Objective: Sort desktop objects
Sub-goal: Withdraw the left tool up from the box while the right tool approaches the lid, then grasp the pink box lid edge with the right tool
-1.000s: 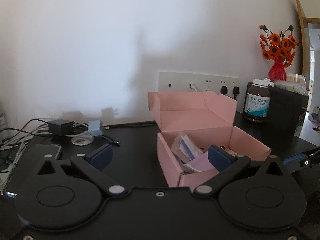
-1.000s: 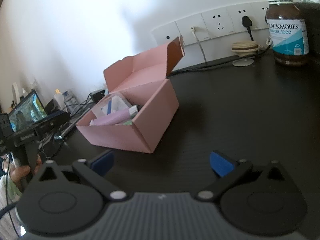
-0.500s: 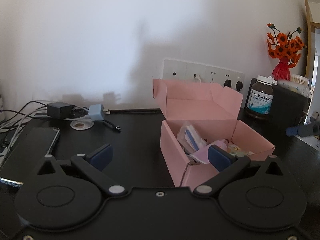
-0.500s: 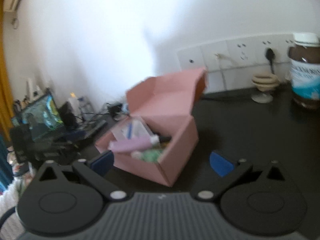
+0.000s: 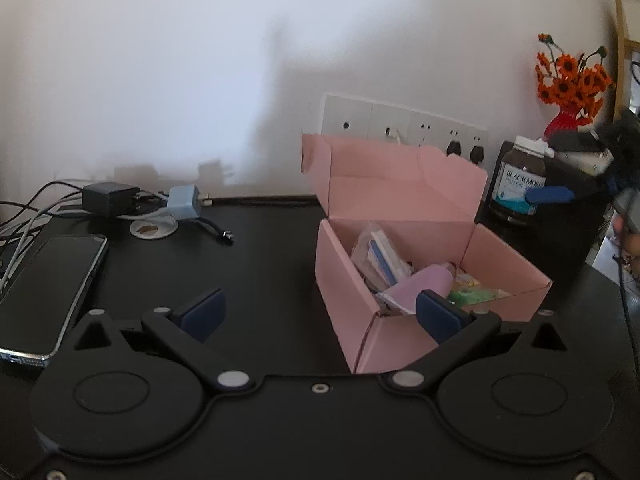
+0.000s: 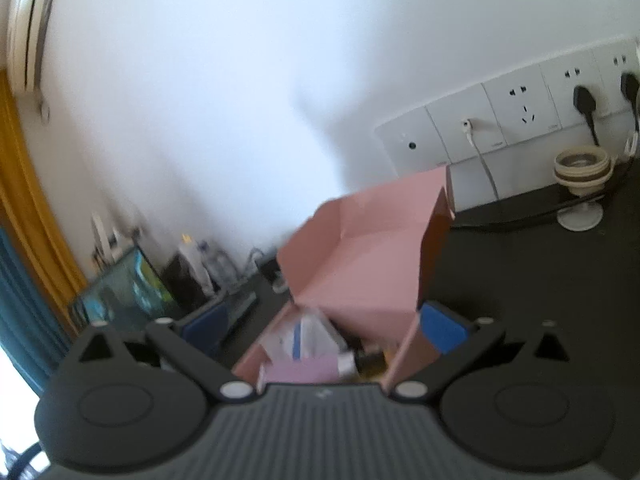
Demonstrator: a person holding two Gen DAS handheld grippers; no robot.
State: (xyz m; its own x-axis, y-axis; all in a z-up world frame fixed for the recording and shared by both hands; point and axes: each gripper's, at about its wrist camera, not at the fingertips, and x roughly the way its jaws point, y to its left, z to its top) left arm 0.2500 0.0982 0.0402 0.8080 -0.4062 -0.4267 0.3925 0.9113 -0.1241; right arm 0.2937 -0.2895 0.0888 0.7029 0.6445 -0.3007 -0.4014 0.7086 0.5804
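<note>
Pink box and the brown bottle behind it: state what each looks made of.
Pink box: thin matte card, by its sharp fold creases and flaps that stand up unsupported. Brown bottle: glossy translucent amber glass or plastic, which one unclear, with a white cap and printed paper label.

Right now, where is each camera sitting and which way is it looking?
Left wrist: sits on the left gripper, low over the black desk, facing the wall; its open blue fingers show, with the other gripper at far right.
Right wrist: sits on the right gripper, above the pink box, looking into it and at the wall sockets; its open fingers show.
Both views share the pink box and the sockets.
</note>
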